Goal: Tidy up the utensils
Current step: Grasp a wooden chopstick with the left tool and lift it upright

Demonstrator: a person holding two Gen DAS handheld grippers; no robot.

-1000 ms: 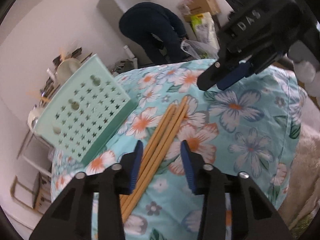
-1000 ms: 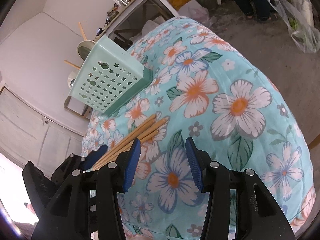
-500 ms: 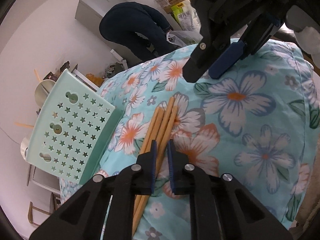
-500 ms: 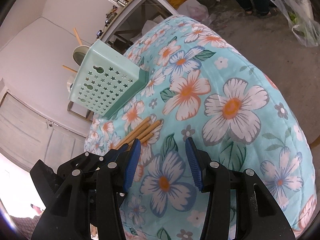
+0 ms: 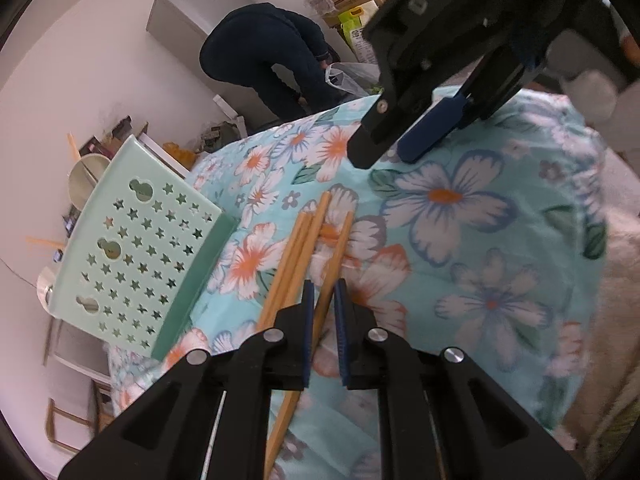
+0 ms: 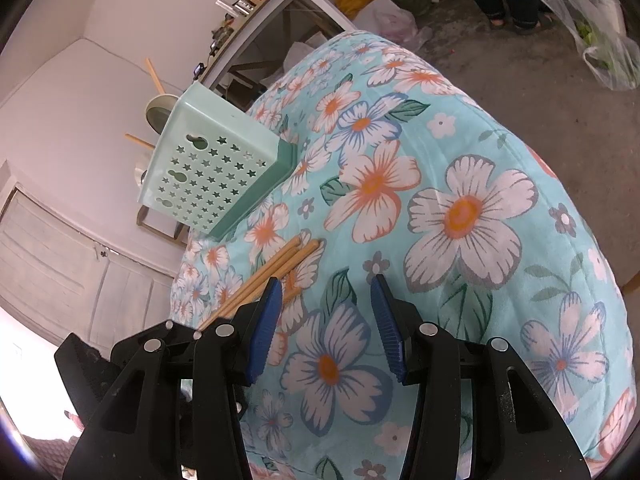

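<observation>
left gripper (image 5: 323,312): jaws had just been closing and were pinched narrow on one chopstick (image 5: 335,264), the rightmost of the bundle, near its midlength.
chopsticks (image 5: 298,256): the rest of the bundle lay on the floral cloth (image 5: 460,240), touching the held one's left side; long axes ran away from the left gripper, tips fanned at the far end.
right gripper (image 6: 326,320): jaws half open and empty over the cloth, just right of the bundle's far tips; the left hand was the nearer.
holder (image 5: 132,256): a mint star-punched holder lay tipped on the cloth, left of and beyond the bundle, close beside it.
background: a person (image 5: 264,56) bent over, well beyond the bundle.
</observation>
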